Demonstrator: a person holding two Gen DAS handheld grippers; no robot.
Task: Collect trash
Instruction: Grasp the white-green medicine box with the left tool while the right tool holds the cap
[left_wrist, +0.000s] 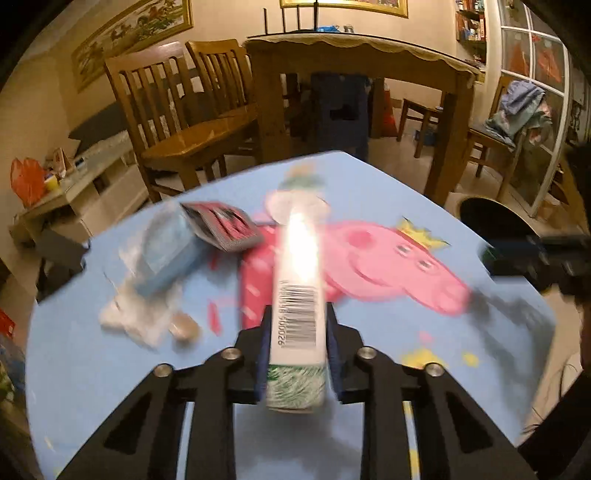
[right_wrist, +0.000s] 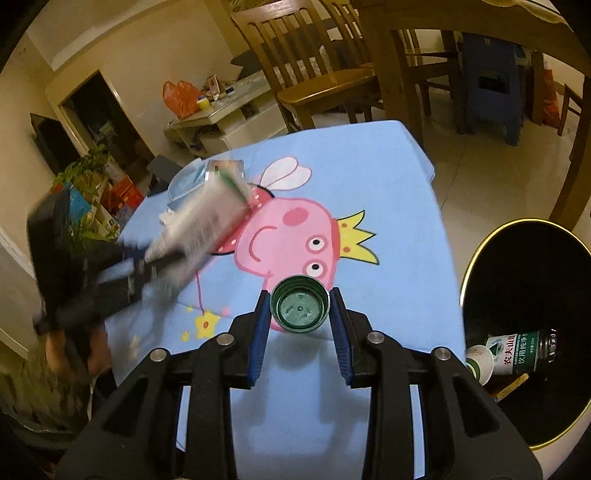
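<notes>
Both grippers hold trash over the light blue tablecloth (right_wrist: 369, 177) printed with a pink cartoon pig

The left gripper (left_wrist: 297, 328) pinches a white squeeze tube with a barcode and green-patterned end (left_wrist: 297, 295) between its blue pads, lengthwise along the fingers, above the cloth. The right gripper (right_wrist: 300, 312) has its jaws nearly together on a round dark green plastic bottle cap (right_wrist: 300, 309), open side up. A crumpled white tissue (left_wrist: 133, 314), a light blue face mask (left_wrist: 168, 247) and a grey-and-red foil sachet (left_wrist: 225, 227) lie on the cloth's left part. Just beside the table's right edge stands a black round bin with a gold rim (right_wrist: 476, 254), a green-labelled bottle (right_wrist: 517, 354) inside
</notes>
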